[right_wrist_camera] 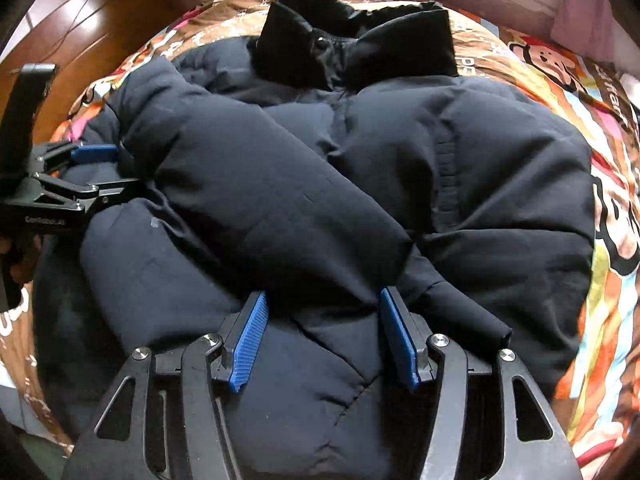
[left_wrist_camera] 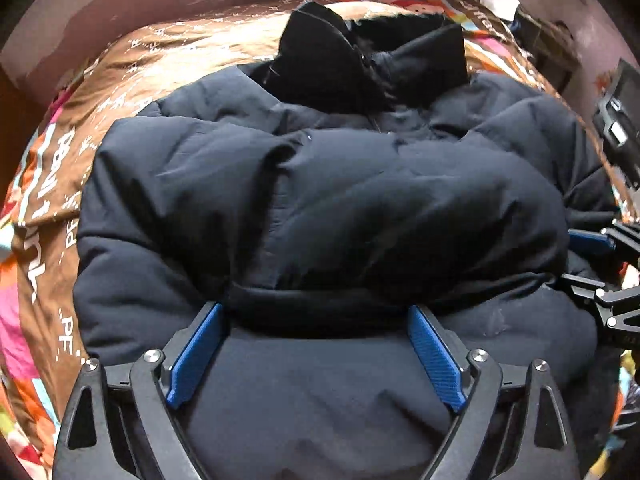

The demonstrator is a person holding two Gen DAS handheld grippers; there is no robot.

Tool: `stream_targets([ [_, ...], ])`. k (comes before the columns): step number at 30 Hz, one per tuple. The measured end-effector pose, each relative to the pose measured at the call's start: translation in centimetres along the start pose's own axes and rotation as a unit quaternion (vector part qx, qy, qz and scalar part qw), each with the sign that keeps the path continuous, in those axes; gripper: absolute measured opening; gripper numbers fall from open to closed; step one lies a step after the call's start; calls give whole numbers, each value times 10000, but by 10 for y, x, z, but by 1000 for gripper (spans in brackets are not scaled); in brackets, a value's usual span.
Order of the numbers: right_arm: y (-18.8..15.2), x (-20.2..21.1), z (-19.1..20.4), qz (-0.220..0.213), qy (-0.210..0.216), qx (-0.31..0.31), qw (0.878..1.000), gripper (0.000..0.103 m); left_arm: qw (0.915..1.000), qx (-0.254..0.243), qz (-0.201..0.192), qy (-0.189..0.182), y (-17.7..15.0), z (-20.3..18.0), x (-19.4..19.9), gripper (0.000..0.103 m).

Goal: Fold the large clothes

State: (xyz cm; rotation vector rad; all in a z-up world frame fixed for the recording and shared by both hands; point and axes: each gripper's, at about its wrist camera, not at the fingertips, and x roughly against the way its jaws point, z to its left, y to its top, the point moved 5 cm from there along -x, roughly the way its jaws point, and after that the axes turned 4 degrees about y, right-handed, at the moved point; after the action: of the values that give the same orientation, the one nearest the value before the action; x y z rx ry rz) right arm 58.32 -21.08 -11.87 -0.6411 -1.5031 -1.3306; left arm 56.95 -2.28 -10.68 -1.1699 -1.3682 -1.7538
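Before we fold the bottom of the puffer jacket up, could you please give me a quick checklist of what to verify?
1. Left tongs open over the jacket hem: ok.
2. Right tongs open, nothing gripped: ok.
3. Both sleeves folded across the front, cuff lying on top: ok.
4. Collar flat at the far end: ok.
5. Bedspread clear of the tongs: ok.
6. Pads actually touching fabric: cannot tell.
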Motion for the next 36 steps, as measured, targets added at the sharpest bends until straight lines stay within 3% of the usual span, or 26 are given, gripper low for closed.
stream_targets([
  [5, -6, 2, 3, -104, -70, 179, 9998, 53, 9998, -150, 58, 154, 5, -2, -10, 100],
  [9, 12, 30, -8, -335, 350, -68, 9988, 54, 9998, -133, 175, -20, 14, 5, 5, 99],
  [12, 41, 57, -29, -739, 125, -92, 9971, 69, 9984, -338, -345, 304, 33, 17, 34, 99],
  [15, 72, 73, -58, -1036, -107, -319, 9940, 69, 9942, -432, -793, 589, 66, 29, 58, 99],
  [21, 156, 76, -92, -1237, 131, -699, 9898, 69, 9957, 47, -899, -217, 163, 47, 59, 99],
  [26, 233, 35, -96, -737, 230, -239, 9967, 69, 9963, -206, -693, -467, 232, 38, 31, 99],
  [28, 256, 13, -101, -369, 335, -382, 9980, 68, 9967, -84, -645, -486, 251, 38, 16, 95],
  [31, 274, -10, -98, -105, 548, -603, 9966, 63, 9965, 293, -380, -686, 271, 35, -11, 78],
  [33, 278, -24, -96, 55, 463, -657, 9968, 63, 9957, 469, -98, -792, 275, 33, -30, 60],
  [35, 277, -41, -94, 223, 302, -702, 9968, 63, 9956, 573, 152, -723, 278, 27, -46, 57],
  [36, 275, -47, -93, 298, 196, -669, 9971, 63, 9953, 590, 216, -738, 279, 23, -52, 50],
])
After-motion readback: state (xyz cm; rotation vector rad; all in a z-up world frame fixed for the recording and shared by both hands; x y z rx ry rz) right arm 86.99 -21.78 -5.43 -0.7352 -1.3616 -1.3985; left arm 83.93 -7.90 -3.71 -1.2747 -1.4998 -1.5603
